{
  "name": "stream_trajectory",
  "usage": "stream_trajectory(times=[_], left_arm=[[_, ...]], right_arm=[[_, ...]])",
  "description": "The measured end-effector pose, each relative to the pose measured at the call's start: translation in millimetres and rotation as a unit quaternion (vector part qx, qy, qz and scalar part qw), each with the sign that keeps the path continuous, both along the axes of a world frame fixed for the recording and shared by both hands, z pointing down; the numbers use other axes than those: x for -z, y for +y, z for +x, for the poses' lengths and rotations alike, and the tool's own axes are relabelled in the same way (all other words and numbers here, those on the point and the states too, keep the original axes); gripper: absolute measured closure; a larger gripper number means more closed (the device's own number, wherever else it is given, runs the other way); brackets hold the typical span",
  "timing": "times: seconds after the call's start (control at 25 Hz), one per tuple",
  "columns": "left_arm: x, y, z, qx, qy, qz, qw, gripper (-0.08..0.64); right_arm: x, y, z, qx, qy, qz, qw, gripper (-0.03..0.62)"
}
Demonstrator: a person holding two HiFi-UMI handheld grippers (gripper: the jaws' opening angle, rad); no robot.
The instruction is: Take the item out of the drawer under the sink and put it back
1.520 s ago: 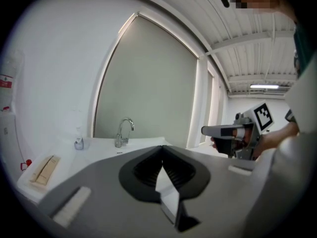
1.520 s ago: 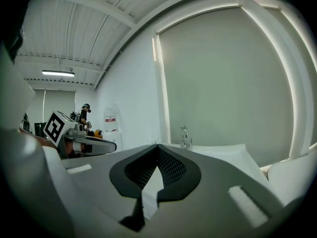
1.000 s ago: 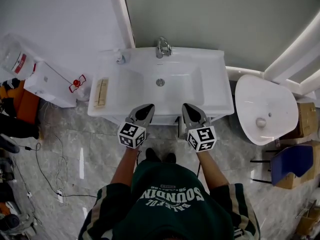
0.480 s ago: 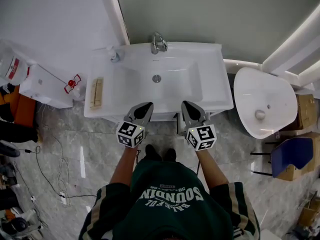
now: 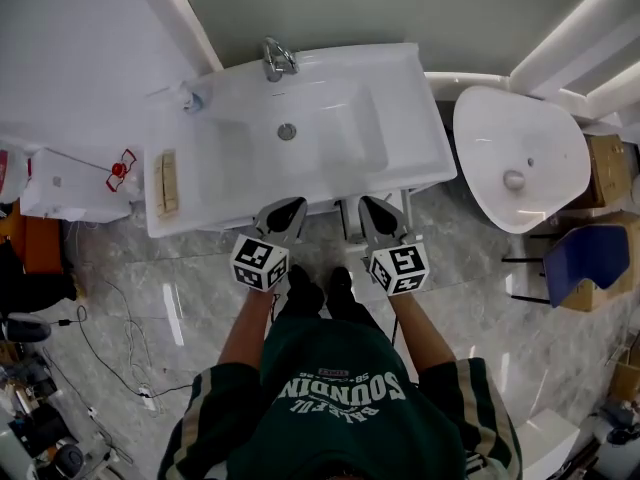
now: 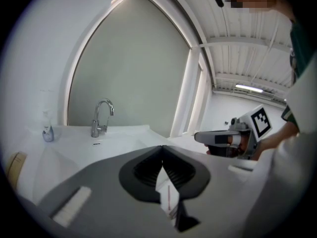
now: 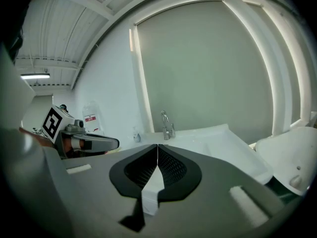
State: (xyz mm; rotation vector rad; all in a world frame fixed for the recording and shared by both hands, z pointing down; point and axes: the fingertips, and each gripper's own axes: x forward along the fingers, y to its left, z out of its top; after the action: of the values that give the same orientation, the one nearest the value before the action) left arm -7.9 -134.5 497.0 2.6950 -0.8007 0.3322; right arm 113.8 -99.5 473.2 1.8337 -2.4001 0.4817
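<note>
The white sink (image 5: 230, 153) with its chrome faucet (image 5: 275, 60) tops the vanity; the drawer below it is hidden under the countertop in the head view. My left gripper (image 5: 291, 209) and right gripper (image 5: 369, 209) hang side by side just off the sink's front edge, pointing at it. Both are shut with nothing between the jaws. In the left gripper view the left gripper (image 6: 162, 147) has its jaws closed to a line, with the faucet (image 6: 101, 117) beyond. The right gripper (image 7: 157, 146) shows the same. No item is visible.
A white toilet (image 5: 515, 158) stands right of the vanity, with a blue chair (image 5: 590, 268) and cardboard boxes (image 5: 605, 163) farther right. A white box (image 5: 60, 183) sits at the left. A wooden brush (image 5: 166, 181) lies on the counter's left end. Cables (image 5: 110, 358) trail over the floor.
Both grippers have sunk a little in front of the sink's front edge. The head view has swung, so the sink sits higher and more tilted in the picture.
</note>
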Motion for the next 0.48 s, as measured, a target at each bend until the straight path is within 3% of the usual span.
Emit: stream_trajectory(times=[0.24, 0.48], left_arm=[[-37, 19, 30, -0.041, -0.011, -0.034, 0.9985, 0.509], [-62, 41, 48, -0.077, -0.021, -0.057, 0.9952, 0.510]], right_arm=[[-60, 28, 21, -0.036, -0.028, -0.063, 0.997, 0.589], [-121, 51, 43, -0.088, -0.066, -0.133, 0.985, 0.571]])
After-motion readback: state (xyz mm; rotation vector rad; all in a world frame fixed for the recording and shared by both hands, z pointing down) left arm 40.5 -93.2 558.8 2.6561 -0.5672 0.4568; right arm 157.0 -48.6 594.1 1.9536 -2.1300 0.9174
